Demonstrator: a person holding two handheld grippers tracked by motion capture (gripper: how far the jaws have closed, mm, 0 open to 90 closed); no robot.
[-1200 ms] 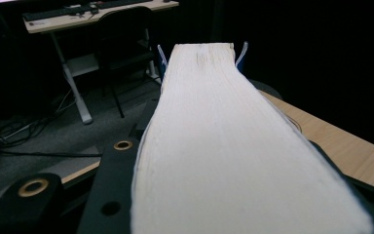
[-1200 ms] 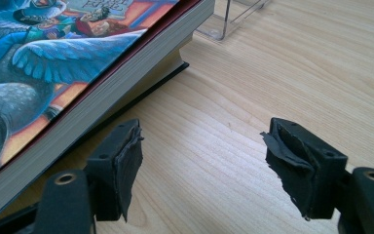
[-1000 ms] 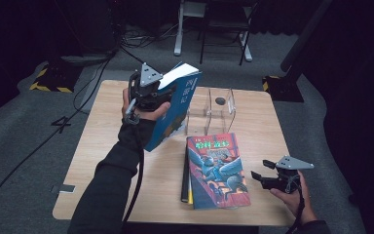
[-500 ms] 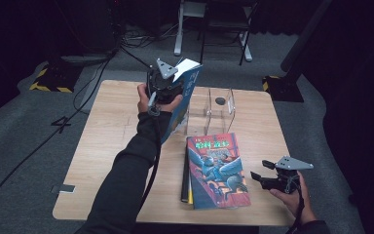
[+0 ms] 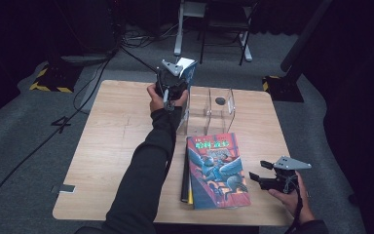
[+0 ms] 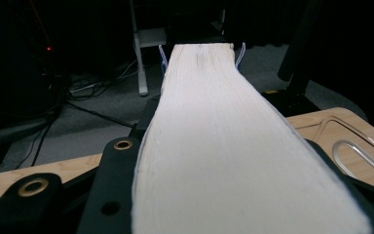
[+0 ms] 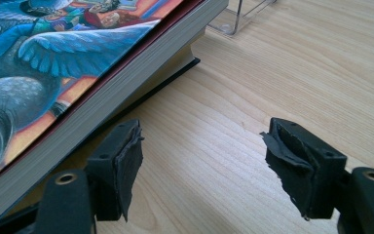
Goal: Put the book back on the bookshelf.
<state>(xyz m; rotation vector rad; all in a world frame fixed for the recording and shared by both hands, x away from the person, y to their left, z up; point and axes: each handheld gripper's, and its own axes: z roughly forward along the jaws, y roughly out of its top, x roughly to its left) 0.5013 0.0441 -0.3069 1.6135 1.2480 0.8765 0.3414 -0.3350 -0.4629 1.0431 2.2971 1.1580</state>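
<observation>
Left tongs [image 5: 171,83] clamp blue book [image 5: 189,78] upright near far edge of desk [image 5: 117,141], just beside clear stand [image 5: 219,109]; right tongs [image 5: 263,179] open, empty, near front-right corner

The right gripper [image 7: 202,170], jaws apart, rests beside stacked books [image 7: 102,87] on the light wooden table [image 7: 282,73].

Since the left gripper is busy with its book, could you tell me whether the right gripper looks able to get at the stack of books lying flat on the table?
Probably yes. The right gripper stands open just beside the stack of books, with bare table between its jaws and the page edges.
</observation>
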